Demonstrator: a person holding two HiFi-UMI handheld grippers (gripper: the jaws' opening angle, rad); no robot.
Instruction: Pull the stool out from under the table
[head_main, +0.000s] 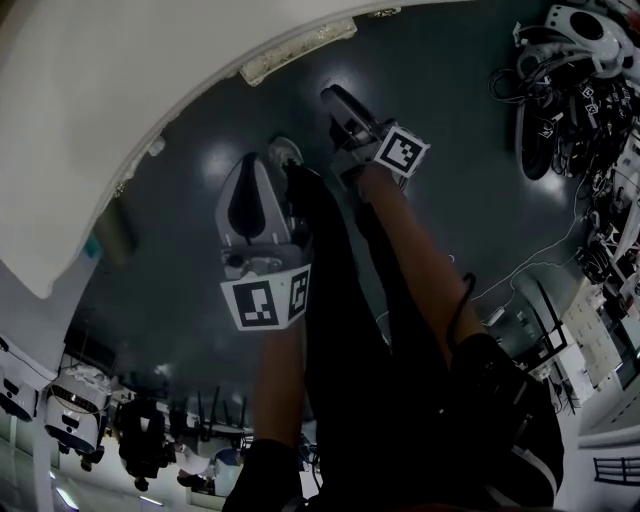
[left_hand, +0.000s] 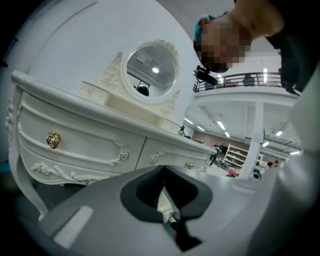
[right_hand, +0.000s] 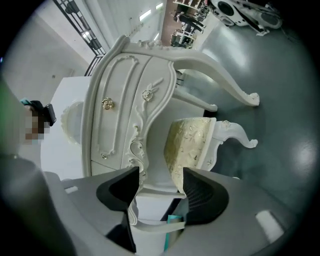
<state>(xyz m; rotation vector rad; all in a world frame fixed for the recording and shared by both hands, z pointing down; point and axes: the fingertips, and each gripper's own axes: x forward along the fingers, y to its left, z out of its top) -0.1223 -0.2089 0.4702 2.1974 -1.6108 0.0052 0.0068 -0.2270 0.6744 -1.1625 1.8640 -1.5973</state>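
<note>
A white carved dressing table (right_hand: 125, 100) with gold knobs fills the right gripper view, which is rolled onto its side. Under it stands the stool (right_hand: 192, 145), with a cream, gold-patterned cushion and white curved legs. My right gripper (right_hand: 159, 180) is open; the stool shows beyond the gap and nothing lies between the pads. In the head view the right gripper (head_main: 337, 102) points at the table's edge (head_main: 120, 100). My left gripper (head_main: 283, 155) hangs beside it, lower in that picture. In its own view the left gripper (left_hand: 162, 182) looks shut and faces the drawers (left_hand: 90, 145). The tabletop hides the stool in the head view.
An oval mirror (left_hand: 150, 70) stands on the table. A curved table leg (right_hand: 225, 85) arches over the stool. The floor (head_main: 450, 80) is dark grey. Robot parts and cables (head_main: 580, 90) lie at the right. A teal object (right_hand: 172, 220) shows low under the table.
</note>
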